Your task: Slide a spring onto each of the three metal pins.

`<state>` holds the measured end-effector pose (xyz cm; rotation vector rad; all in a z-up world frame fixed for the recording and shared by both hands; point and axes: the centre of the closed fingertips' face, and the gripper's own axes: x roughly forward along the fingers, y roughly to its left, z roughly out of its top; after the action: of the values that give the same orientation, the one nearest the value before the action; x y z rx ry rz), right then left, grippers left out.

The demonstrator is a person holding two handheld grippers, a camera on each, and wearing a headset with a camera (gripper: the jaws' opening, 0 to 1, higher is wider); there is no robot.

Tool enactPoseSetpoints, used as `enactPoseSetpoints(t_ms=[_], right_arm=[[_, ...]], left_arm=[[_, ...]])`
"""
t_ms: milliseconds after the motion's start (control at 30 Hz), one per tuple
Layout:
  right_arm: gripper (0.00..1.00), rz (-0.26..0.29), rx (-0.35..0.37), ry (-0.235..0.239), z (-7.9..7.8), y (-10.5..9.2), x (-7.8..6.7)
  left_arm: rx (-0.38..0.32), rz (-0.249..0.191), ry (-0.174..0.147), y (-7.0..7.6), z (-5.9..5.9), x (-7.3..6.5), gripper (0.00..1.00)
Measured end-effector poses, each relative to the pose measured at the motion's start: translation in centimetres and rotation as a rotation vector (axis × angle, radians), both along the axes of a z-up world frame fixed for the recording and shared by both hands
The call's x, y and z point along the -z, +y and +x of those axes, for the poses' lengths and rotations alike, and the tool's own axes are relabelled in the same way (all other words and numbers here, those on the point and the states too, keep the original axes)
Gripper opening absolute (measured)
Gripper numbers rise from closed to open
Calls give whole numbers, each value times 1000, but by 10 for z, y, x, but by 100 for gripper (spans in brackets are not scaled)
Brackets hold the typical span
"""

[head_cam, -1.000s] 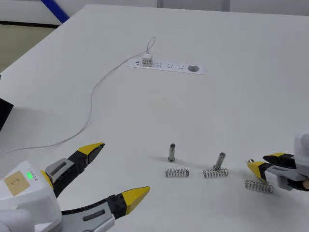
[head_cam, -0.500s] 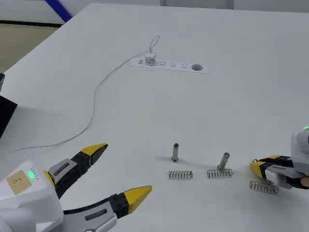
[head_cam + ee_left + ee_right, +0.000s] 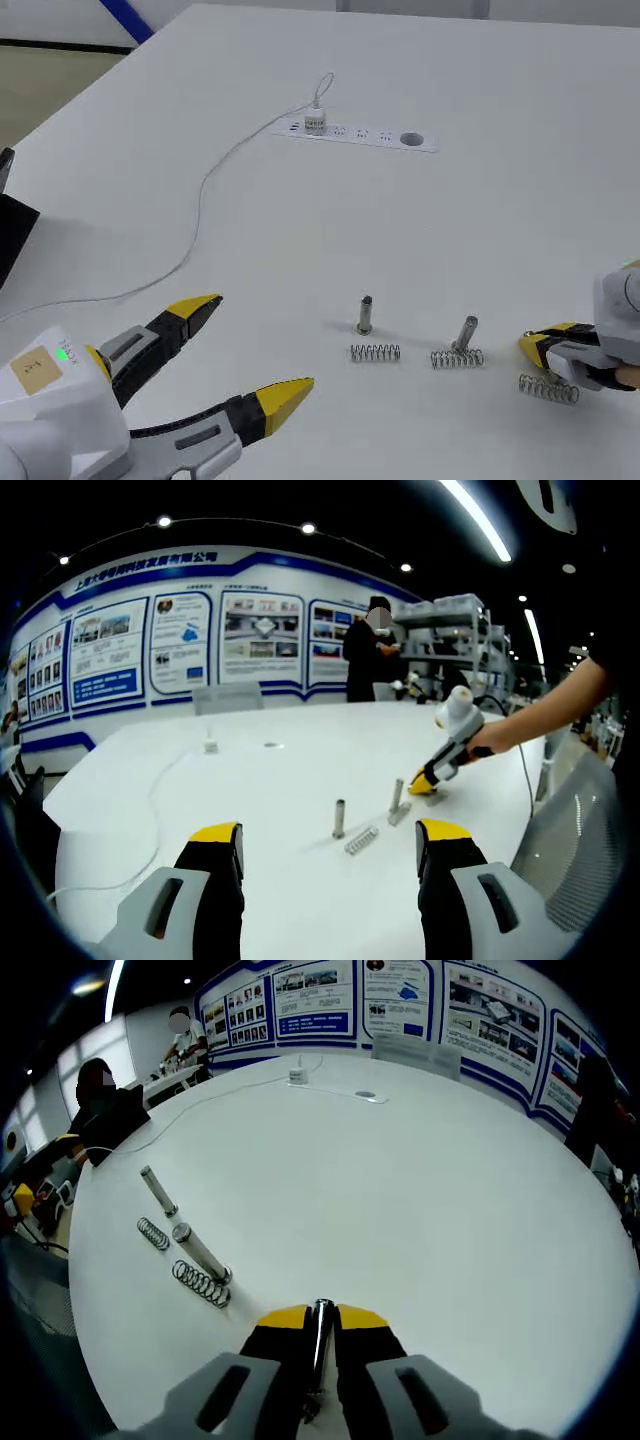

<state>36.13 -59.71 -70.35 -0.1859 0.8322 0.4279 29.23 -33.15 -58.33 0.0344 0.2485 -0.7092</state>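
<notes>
Worktop [image 3: 450, 230]: white and wide; a power strip [image 3: 360, 134] is seen at upper centre of the head view, well apart from the work.
Left hand-held gripper [image 3: 240, 355]: placed at lower left of the head view, jaws spread wide with nothing between them, aimed toward the pins.
Right hand-held gripper [image 3: 537, 346]: placed at the right edge of the head view, low over the worktop, jaws closed on the third pin [image 3: 320, 1328], which is clamped between the yellow tips.
Standing pins: the first pin [image 3: 365, 313] and second pin [image 3: 465, 333] are set upright at lower centre, both bare.
Springs: the first spring [image 3: 375, 352] is laid just below the first pin, the second spring [image 3: 457, 358] at the foot of the second pin, and the third spring [image 3: 548, 388] just below the right gripper's tips; none is threaded.
Step in hand: judged to be handling of the third pin; no spring is fitted yet.
Next move: the held pin is probably to be stood upright; after that a spring must be pinched lightly, tipped on end, and lowered with its bore lined up over a pin top.
</notes>
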Motion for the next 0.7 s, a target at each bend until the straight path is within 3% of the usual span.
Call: enactPoseSetpoints(t_ms=[367, 467, 567, 600, 700], right_arm=[[9, 4, -17, 20, 1, -1, 1], [9, -59, -49, -29, 4, -3, -4], [5, -34, -37, -75, 8, 0, -14], [1, -30, -1, -78, 9, -3, -17], [1, -47, -42, -63, 12, 2, -15]], left_arm=[[27, -3, -3, -6, -3, -1, 71], [29, -29, -6, -7, -3, -5, 71], [27, -22, 0, -7, -3, -3, 71], [28, -21, 3, -7, -3, -2, 71], [33, -14, 3, -7, -4, -2, 71]])
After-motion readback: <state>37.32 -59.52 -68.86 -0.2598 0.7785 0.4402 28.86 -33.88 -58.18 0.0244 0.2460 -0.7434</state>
